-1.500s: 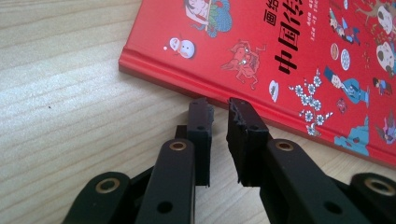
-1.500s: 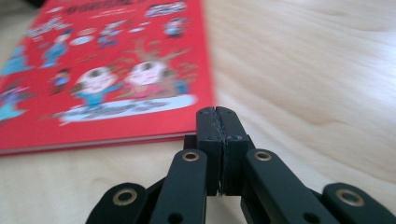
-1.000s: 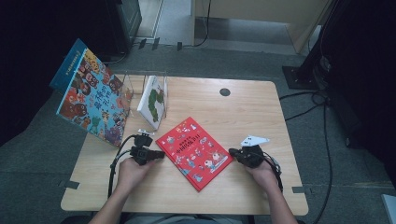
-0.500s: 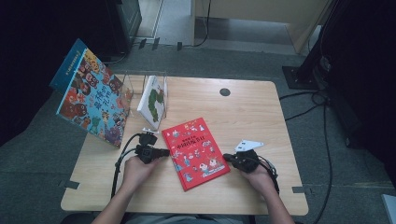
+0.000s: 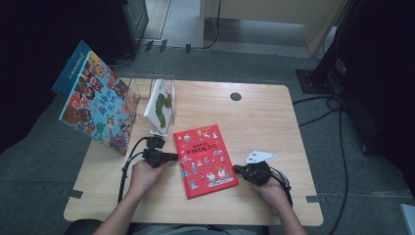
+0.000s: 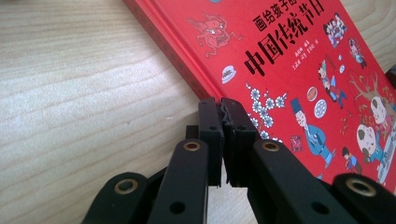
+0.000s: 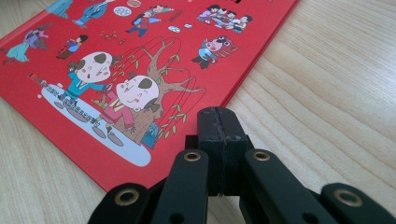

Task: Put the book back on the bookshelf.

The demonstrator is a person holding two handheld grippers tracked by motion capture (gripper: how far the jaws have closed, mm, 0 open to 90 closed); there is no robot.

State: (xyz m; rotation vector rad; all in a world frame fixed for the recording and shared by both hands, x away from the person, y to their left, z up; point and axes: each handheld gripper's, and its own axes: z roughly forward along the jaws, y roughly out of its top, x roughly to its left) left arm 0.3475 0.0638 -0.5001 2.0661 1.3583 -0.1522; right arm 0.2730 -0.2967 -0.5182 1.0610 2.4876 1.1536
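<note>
Red picture book (image 5: 206,159) lying flat, cover up, on the wooden counter (image 5: 254,117), between the two grippers. Left gripper (image 5: 172,157) at the book's spine edge, jaws clenched on nothing, tips just beside the spine (image 6: 187,70). Right gripper (image 5: 236,169) at the book's lower right corner, jaws pressed together, empty, tips at the cover's edge. Behind, a white-covered book (image 5: 160,105) upright in a clear stand; a large colourful book (image 5: 95,100) leaning at the counter's left edge.
</note>
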